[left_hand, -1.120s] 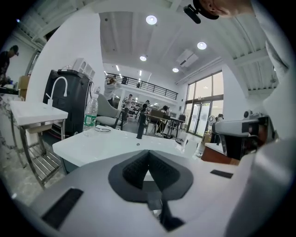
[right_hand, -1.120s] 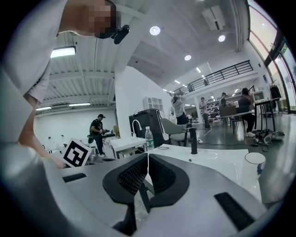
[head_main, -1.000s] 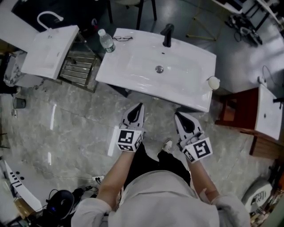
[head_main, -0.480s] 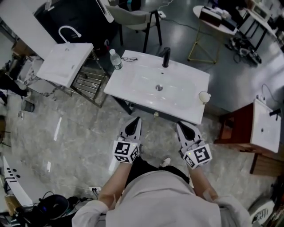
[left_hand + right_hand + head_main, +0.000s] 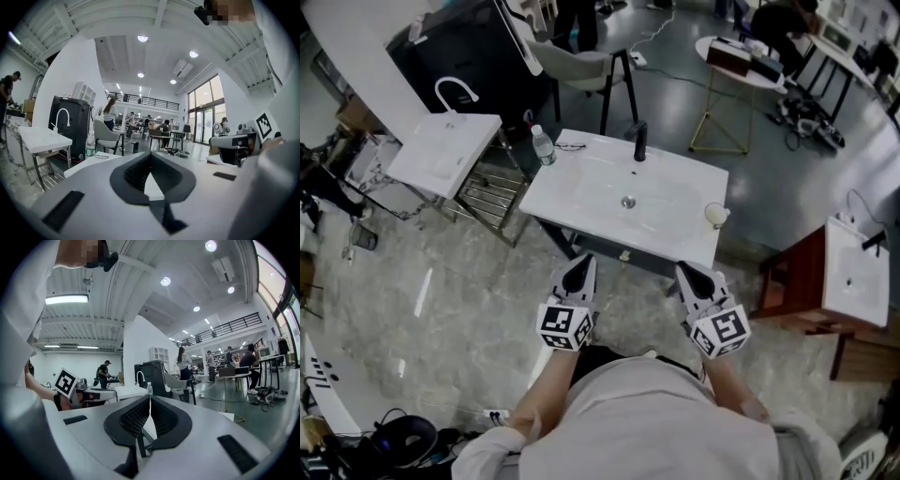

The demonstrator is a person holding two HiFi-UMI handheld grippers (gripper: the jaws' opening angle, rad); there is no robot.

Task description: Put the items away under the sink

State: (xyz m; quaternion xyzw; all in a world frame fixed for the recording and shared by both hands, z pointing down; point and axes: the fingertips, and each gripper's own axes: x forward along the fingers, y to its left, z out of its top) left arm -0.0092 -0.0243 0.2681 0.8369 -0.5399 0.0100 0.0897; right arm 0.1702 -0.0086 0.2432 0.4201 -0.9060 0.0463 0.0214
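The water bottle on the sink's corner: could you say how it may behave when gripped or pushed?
The water bottle stands tall and narrow, so a push would probably tip it. Clear plastic, likely light and slippery.

The white rectangular washbasin top stands in the middle. The black tap is at its far edge and the clear plastic water bottle on its far left corner. Thin-framed glasses lie just right of the bottle, and a small round pale object sits at its right edge. A smaller white square basin stands to the left, with a slatted metal rack between the two. A pale chair stands behind. The left gripper and right gripper sit side by side before the near edge.
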